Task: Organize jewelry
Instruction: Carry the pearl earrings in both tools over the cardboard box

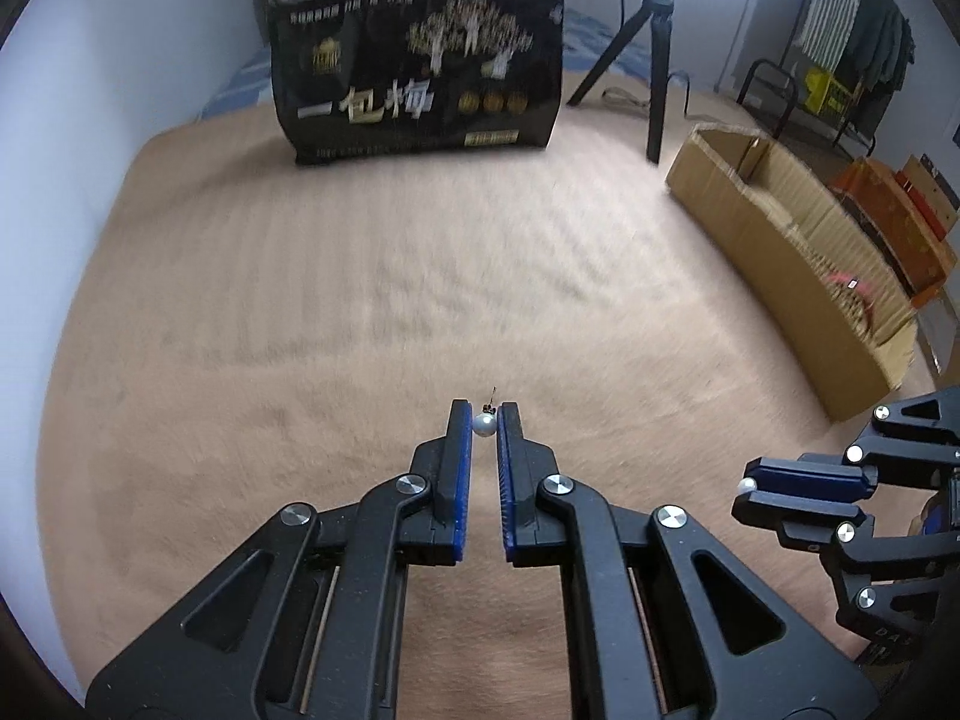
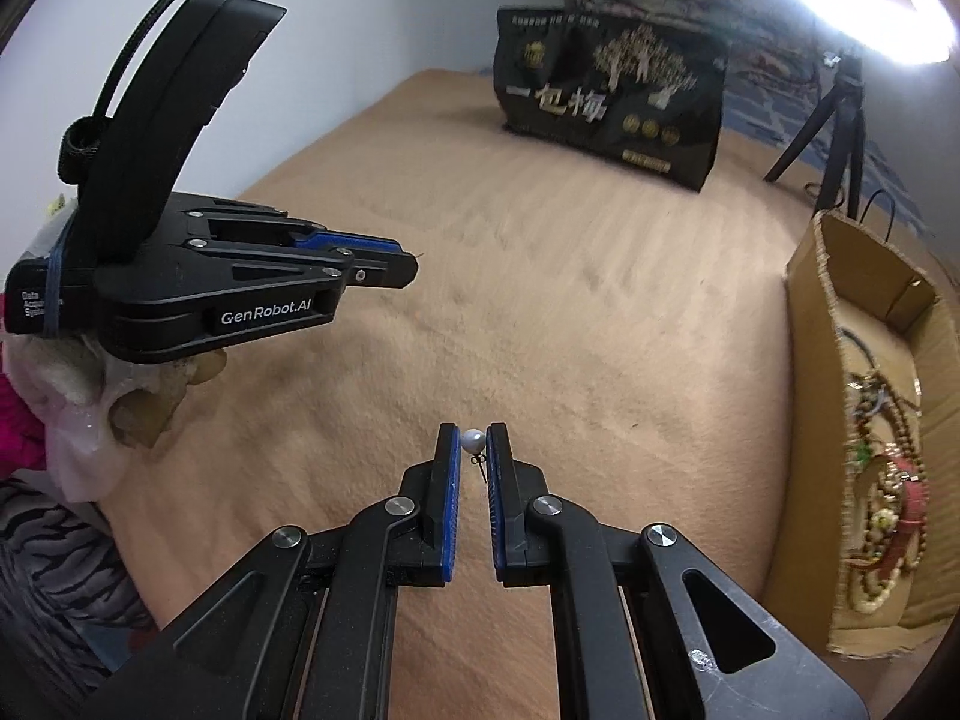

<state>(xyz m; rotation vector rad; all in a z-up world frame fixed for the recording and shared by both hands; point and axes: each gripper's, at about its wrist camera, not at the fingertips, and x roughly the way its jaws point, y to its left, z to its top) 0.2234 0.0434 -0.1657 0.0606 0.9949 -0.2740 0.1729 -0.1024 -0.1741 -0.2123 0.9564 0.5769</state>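
My left gripper (image 1: 483,420) is shut on a pearl earring (image 1: 483,425) at its fingertips, above the tan blanket; its post sticks forward. My right gripper (image 2: 473,441) is shut on a second pearl earring (image 2: 472,440), its post hanging down between the pads. The right gripper also shows in the left wrist view (image 1: 747,489) at the lower right, with its pearl (image 1: 746,485) at the tips. The left gripper shows in the right wrist view (image 2: 408,267) at the left, held level above the blanket. An open cardboard box (image 2: 807,420) holds bead necklaces and bracelets (image 2: 882,510).
A black snack bag (image 1: 420,72) stands at the far edge of the tan blanket (image 1: 420,276). A tripod (image 1: 654,60) with a ring light stands at the back right. The cardboard box (image 1: 780,252) lies along the right side. A wall is on the left.
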